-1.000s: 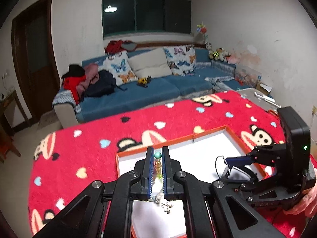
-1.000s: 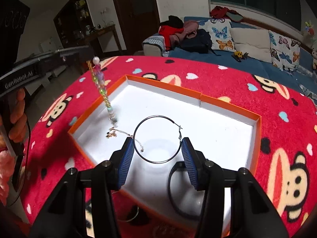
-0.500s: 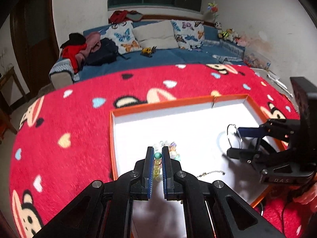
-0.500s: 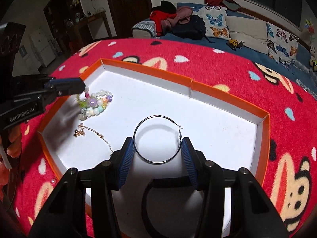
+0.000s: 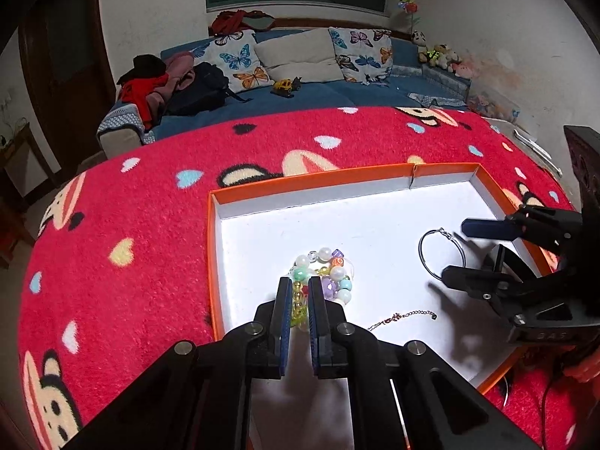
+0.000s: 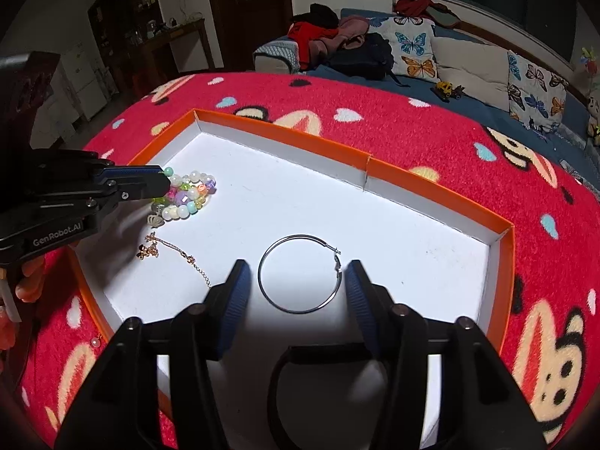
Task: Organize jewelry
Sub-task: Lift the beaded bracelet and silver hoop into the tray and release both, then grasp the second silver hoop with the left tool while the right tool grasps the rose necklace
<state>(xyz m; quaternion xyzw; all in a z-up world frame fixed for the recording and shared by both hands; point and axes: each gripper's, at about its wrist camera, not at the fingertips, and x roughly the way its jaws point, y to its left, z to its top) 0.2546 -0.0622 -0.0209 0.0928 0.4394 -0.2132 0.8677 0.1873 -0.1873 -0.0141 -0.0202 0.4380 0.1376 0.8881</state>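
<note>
An orange-rimmed white tray (image 5: 311, 182) (image 6: 431, 191) lies on the red blanket. My left gripper (image 5: 299, 287) (image 6: 165, 182) is shut on a colourful bead bracelet (image 5: 330, 273) (image 6: 189, 195), whose loose end is heaped on the tray floor at its left side. A thin gold chain (image 5: 403, 317) (image 6: 172, 253) lies just nearer. My right gripper (image 6: 298, 277) (image 5: 455, 253) is open, its fingers apart from either side of a silver hoop earring (image 6: 300, 273) (image 5: 440, 253) that lies flat on the tray floor.
The red monkey-print blanket (image 5: 150, 202) covers the table all around the tray. A blue sofa (image 5: 300, 90) with cushions and clothes stands behind. A small pearl piece (image 6: 95, 343) lies on the blanket outside the tray's near left edge.
My left gripper lowered the hanging bead bracelet into the tray, where it piled up. My right gripper opened wider and the hoop earring now rests on the tray floor.
</note>
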